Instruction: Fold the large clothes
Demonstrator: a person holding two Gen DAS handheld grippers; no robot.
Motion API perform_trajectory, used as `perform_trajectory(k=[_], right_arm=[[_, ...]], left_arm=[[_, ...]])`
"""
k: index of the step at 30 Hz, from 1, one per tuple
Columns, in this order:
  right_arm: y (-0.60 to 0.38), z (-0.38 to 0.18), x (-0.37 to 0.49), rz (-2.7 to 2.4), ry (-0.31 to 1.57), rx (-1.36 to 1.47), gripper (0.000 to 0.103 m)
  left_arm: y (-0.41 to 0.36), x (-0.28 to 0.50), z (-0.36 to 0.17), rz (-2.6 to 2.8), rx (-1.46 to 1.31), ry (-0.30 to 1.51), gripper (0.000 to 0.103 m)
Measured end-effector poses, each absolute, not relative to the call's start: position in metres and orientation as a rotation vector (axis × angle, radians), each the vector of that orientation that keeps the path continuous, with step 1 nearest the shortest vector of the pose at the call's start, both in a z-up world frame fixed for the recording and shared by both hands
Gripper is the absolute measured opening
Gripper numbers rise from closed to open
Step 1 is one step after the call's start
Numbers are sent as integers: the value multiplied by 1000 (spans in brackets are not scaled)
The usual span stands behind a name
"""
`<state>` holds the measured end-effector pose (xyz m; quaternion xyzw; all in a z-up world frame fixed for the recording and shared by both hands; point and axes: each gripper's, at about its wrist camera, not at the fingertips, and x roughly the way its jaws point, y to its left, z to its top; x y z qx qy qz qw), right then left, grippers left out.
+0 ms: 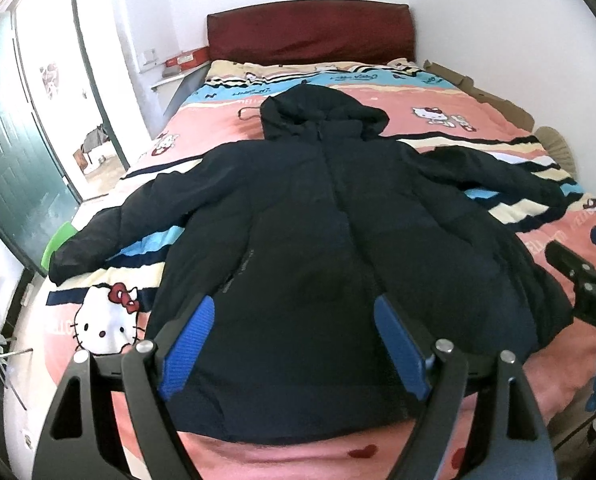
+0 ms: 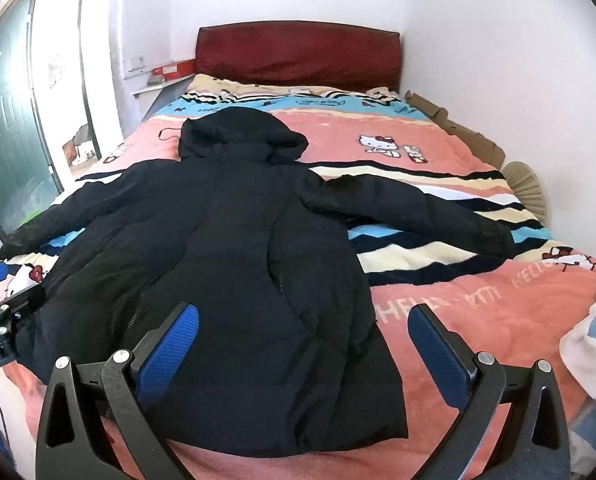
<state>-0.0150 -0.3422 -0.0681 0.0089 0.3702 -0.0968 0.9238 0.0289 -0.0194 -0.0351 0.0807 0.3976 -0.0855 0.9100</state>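
Flat on the pink cartoon-print bed cover [image 1: 438, 96] lies a black hooded padded jacket [image 1: 338, 220] (sleeves spread out). Both the left gripper [image 1: 293, 344] and right gripper [image 2: 306, 352] hover wide apart, holding nothing.

Both views over one jacket [image 1: 330, 216]

Ahead of both open tongs, the jacket [image 1: 338, 216] lies flat on the bed [image 2: 478, 320], hood [image 1: 322, 114] farthest away toward the headboard [image 1: 310, 32], one sleeve [image 1: 109, 232] stretched left and the other [image 2: 418, 212] right, hem nearest, between the left tongs [image 1: 293, 344].
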Motion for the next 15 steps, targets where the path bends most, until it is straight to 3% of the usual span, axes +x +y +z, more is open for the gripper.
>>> perform_trajectory(k=[8, 15], right_arm=[[-413, -89, 7, -267, 757, 159, 102], [-554, -135, 57, -332, 777, 557, 103]], left_arm=[[26, 80, -48, -147, 13, 925, 82], [34, 121, -75, -117, -18, 998, 82]])
